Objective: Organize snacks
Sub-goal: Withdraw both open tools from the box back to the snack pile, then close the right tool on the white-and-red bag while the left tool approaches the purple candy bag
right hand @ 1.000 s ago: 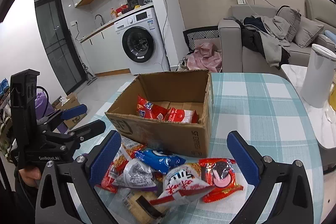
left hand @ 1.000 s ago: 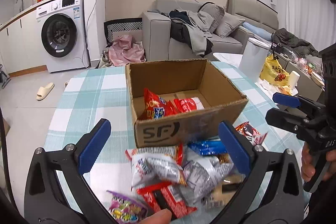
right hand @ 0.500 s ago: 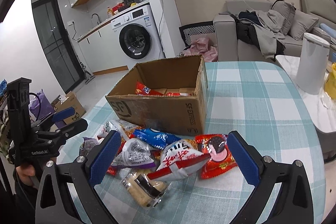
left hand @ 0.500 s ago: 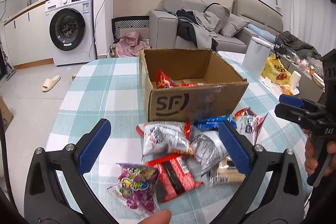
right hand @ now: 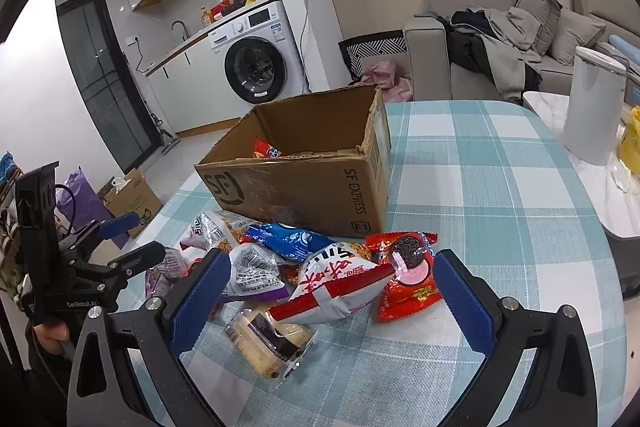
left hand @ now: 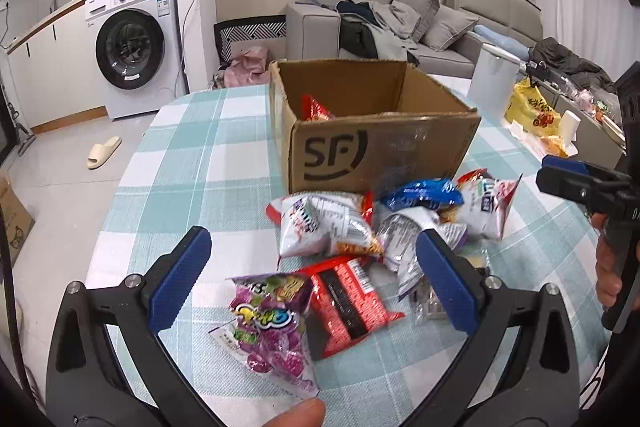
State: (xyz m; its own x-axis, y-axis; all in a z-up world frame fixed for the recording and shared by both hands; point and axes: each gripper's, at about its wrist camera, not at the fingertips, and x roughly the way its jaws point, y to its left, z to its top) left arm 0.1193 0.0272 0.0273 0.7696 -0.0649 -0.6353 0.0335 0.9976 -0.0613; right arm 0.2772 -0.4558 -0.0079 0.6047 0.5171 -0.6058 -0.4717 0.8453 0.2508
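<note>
Presently: snack packets [right hand: 320, 279] heaped on checked worktop [right hand: 500, 195] before cardboard box [right hand: 304, 171], within reach for boxing; left hand-held gripper [left hand: 312, 283] and right hand-held gripper [right hand: 332, 291] wide open, empty, poised over them.

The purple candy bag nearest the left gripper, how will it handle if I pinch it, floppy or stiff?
The purple candy bag looks like thin glossy film, so probably floppy and somewhat slippery. Lumpy round sweets show through, so it may sag and shift when lifted. It lies flat, so rolling seems unlikely.
</note>
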